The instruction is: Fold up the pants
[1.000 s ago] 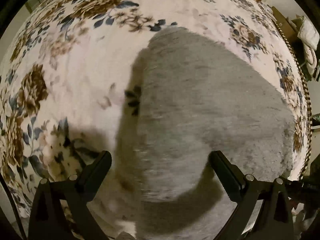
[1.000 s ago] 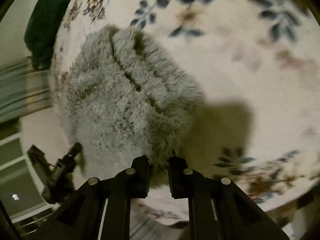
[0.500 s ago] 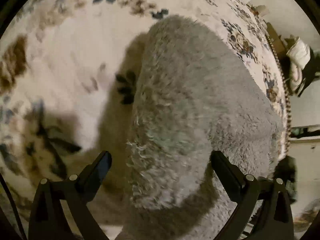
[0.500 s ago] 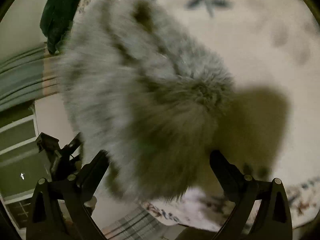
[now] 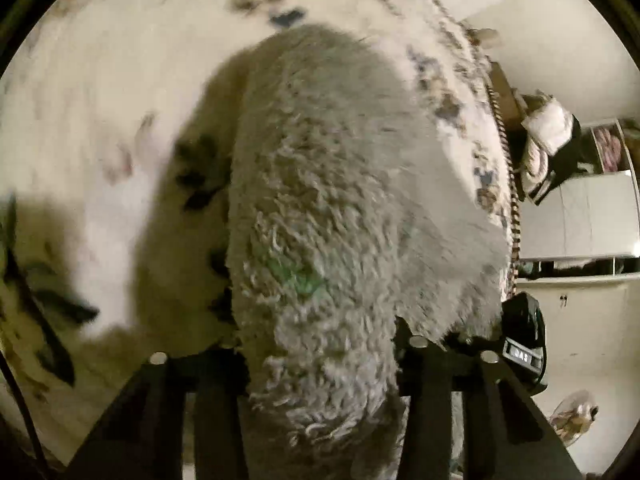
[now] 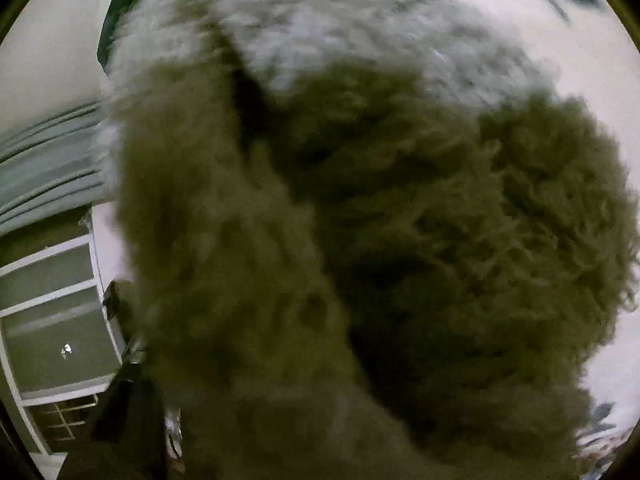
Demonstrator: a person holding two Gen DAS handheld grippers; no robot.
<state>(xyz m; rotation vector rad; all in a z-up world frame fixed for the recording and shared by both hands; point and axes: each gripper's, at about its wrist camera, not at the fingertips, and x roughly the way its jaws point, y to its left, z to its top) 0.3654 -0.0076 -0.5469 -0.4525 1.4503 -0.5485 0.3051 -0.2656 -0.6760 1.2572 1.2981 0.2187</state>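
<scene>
The fluffy grey pants [image 5: 336, 184] are seen lying on the floral bedspread [image 5: 100, 100], their near end clamped between the fingers of the left gripper [image 5: 320, 364]. In the right wrist view, shadowed fleece fills the lens; the right gripper's state cannot be told.

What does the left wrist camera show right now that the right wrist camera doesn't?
Only the left wrist view shows gripper fingers: the left gripper pinching the fluffy grey pants, plus a white cabinet beside the bed. Only the right wrist view shows the grey-green curtain and a dark green cloth; its own fingers are buried in fleece. Both show the pants and the floral bedspread.
</scene>
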